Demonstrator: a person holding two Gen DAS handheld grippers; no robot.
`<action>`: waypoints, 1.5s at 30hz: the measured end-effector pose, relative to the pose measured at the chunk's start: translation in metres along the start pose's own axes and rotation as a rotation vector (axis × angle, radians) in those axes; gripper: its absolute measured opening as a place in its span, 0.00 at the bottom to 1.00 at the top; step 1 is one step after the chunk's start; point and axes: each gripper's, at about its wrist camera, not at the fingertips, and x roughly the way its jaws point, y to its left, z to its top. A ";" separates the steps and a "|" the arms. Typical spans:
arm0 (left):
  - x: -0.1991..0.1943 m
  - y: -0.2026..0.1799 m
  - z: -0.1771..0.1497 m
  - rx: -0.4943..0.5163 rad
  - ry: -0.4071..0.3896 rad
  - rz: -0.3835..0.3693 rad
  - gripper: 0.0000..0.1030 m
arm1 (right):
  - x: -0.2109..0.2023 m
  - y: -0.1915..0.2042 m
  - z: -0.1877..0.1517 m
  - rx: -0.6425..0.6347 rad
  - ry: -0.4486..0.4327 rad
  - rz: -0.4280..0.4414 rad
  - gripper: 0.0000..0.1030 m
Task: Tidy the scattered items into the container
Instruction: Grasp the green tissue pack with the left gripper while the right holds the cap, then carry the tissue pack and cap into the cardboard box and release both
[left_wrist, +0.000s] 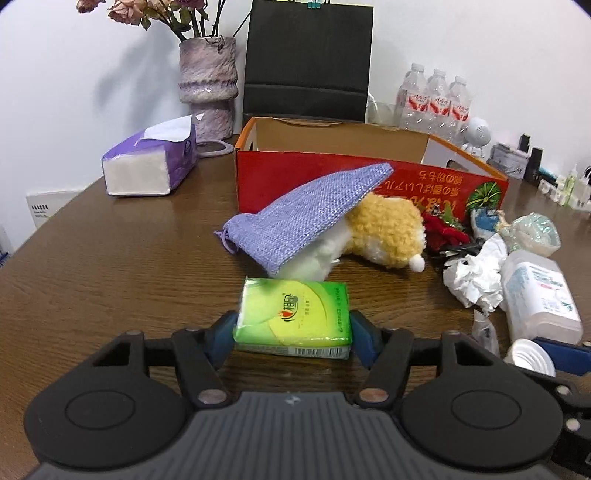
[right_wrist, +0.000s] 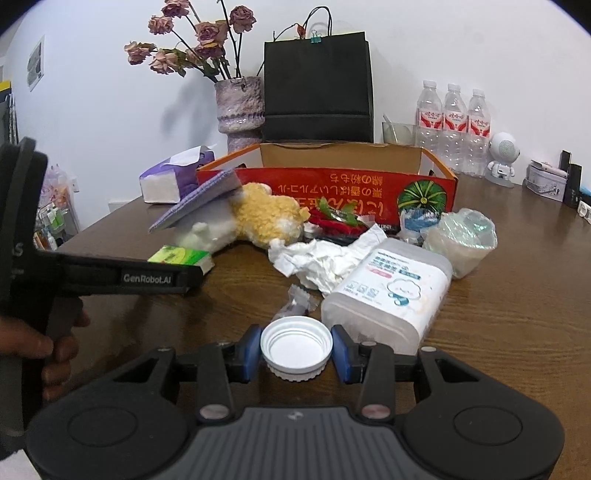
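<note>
The left gripper (left_wrist: 293, 328) clamps the green tissue pack (left_wrist: 293, 317) by its sides, ready to lift. The right gripper (right_wrist: 295, 349) pinches a white cap (right_wrist: 295, 345), both seemingly bound for the red box (left_wrist: 332, 177) behind.

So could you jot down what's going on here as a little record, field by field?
setting: wooden table against a white wall
container: red cardboard box, open top, nothing visible inside
left gripper: pads against both sides of a green tissue pack
right gripper: pads against a white bottle cap
loose items: purple knitted pouch leaning on a yellow plush toy, crumpled tissue, wet wipes tub
background: vase of dried roses, black paper bag, three water bottles
</note>
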 end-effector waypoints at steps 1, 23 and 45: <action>-0.002 0.000 0.000 0.002 -0.005 -0.002 0.63 | 0.000 0.001 0.002 -0.001 -0.004 0.003 0.38; -0.055 -0.020 0.103 0.044 -0.292 -0.156 0.63 | 0.002 -0.014 0.124 -0.015 -0.299 -0.015 0.38; 0.136 -0.034 0.154 -0.022 0.016 0.015 0.64 | 0.161 -0.081 0.172 0.009 -0.027 -0.131 0.38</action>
